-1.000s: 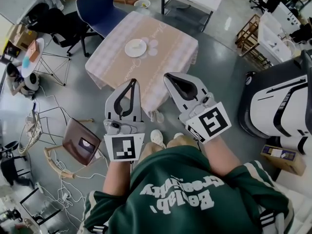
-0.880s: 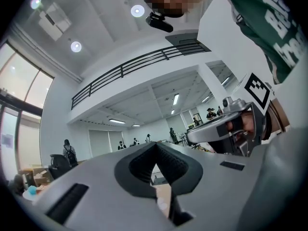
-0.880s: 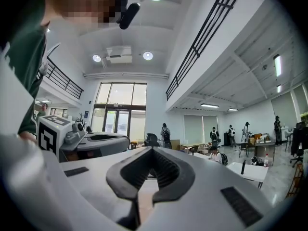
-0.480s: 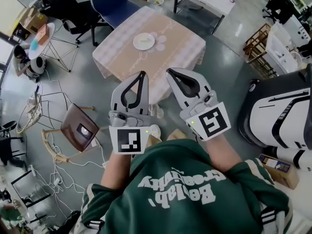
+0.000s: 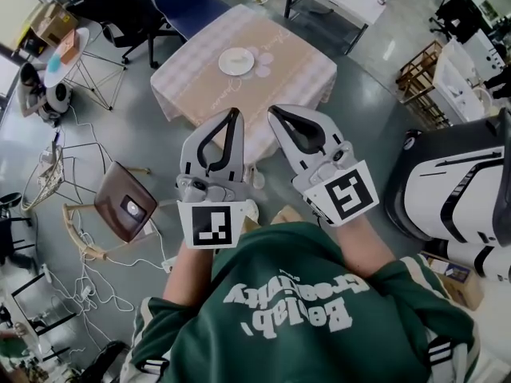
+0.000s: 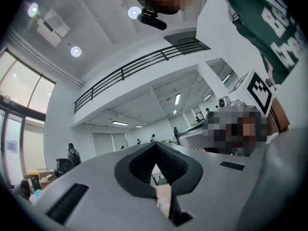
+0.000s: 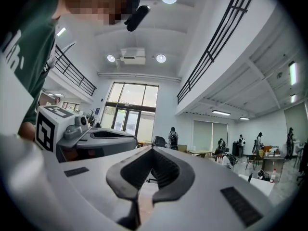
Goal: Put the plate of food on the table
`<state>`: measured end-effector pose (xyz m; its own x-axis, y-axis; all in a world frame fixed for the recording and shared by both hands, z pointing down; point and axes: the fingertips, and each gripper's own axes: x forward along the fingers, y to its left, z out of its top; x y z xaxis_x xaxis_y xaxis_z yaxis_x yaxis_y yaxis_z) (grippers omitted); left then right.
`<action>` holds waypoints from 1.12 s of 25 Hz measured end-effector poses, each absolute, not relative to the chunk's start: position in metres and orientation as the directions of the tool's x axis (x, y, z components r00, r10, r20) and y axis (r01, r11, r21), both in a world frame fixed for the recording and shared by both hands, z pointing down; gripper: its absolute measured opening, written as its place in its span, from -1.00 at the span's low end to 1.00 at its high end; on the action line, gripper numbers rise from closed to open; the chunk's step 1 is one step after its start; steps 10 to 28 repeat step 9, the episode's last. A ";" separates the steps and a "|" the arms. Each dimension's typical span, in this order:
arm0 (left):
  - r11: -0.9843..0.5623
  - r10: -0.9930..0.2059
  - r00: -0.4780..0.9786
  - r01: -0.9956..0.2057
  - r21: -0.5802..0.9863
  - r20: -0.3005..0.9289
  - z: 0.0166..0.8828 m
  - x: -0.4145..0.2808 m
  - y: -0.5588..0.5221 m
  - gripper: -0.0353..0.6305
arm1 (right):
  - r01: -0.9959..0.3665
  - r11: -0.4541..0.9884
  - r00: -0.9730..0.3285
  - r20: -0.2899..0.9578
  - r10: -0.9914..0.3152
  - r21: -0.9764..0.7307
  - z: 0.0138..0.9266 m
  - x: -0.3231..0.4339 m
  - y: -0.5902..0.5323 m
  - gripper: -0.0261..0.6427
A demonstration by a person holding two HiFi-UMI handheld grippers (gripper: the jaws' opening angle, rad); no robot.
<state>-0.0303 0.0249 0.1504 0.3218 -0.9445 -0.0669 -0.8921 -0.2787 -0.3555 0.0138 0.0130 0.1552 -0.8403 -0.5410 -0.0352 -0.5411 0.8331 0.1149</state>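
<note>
Seen from above, a person holds the left tool (image 5: 231, 118) and right tool (image 5: 277, 115) side by side at chest height, both clenched on nothing. The plate (image 5: 236, 61) of food sits mid-bench (image 5: 295, 70) at twelve o'clock, well apart. The tools probably idle because nothing is left to carry.

The person wears a dark green sweatshirt (image 5: 303, 294) with white lettering. The light grey left claw (image 5: 234, 114) and right claw (image 5: 274, 112) carry black pads (image 5: 306, 140) and black-and-white marker cubes (image 5: 212, 225).

White plate (image 5: 236, 61), pink checked tablecloth (image 5: 297, 64)
</note>
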 end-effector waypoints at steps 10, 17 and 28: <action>-0.287 -0.936 0.343 -0.873 -0.394 -0.079 0.144 -0.030 0.035 -0.87 | -0.513 0.845 -0.857 -0.029 -0.515 0.148 0.152 -0.001 0.022 -0.88; -0.287 -0.936 0.343 -0.873 -0.394 -0.079 0.144 -0.030 0.035 -0.87 | -0.513 0.845 -0.857 -0.029 -0.515 0.148 0.152 -0.001 0.022 -0.88; -0.287 -0.936 0.343 -0.873 -0.394 -0.079 0.144 -0.030 0.035 -0.87 | -0.513 0.845 -0.857 -0.029 -0.515 0.148 0.152 -0.001 0.022 -0.88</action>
